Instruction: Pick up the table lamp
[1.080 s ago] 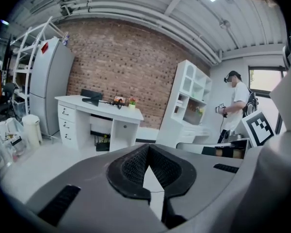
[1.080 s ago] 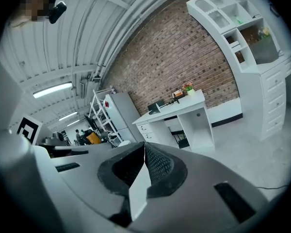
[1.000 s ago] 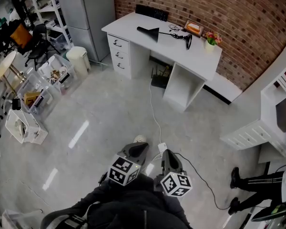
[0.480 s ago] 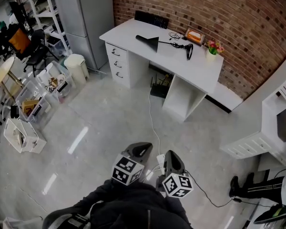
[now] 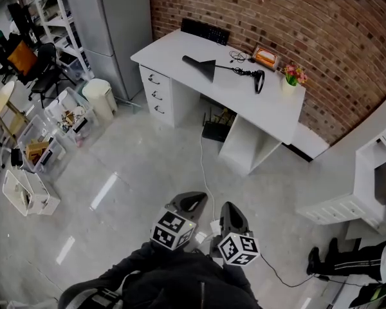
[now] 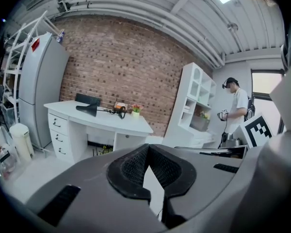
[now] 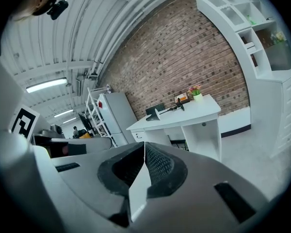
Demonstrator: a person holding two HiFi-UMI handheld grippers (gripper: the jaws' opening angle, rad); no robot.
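Nearest the camera, at the lower edge of the head view, the left gripper and the right gripper are held side by side, their handles largely hidden by the person's dark clothing. Both pairs of jaws are seen pressed together, with nothing between them. Beyond, a cable is trailed across the floor toward the white desk. On the desk the black table lamp is laid, apparently on its side, well apart from both grippers; its base is hard to make out.
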